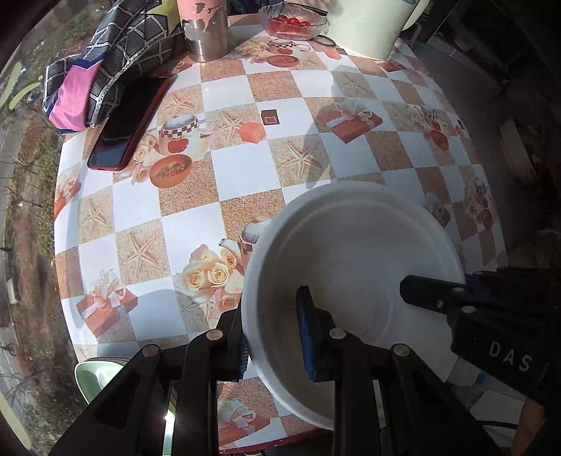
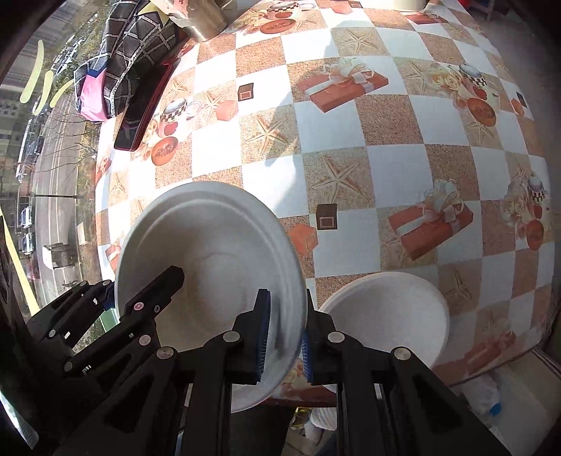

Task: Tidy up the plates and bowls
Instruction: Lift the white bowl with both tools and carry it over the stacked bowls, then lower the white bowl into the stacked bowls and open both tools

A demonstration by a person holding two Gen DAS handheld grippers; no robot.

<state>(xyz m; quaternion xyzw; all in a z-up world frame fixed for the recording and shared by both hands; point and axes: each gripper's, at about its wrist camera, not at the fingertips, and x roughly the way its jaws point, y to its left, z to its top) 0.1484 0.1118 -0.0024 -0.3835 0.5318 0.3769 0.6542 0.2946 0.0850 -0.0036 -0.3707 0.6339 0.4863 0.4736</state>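
**Both grippers clamped on one white plate above the table**

Nearest to you, your left gripper (image 1: 277,329) is closed on the near-left rim of the white plate (image 1: 354,252), one blue pad inside the dish and the other outside it. Your right gripper (image 2: 284,336) pinches the opposite rim the same way, so the plate hangs between the two tools, tilted, over the near edge of the table (image 1: 245,168). Just to the right of it, in the right wrist view, a second white plate (image 2: 389,315) rests flat on the checked tablecloth. A pale green dish (image 1: 98,379) peeks out by the table's near-left edge. Farther off on the left lies a dark phone (image 1: 129,122), partly under a folded patterned cloth (image 1: 105,70). At the far edge stand a metal tumbler (image 1: 207,31), a glass bowl of red fruit (image 1: 292,21) and a pale container (image 1: 368,24).
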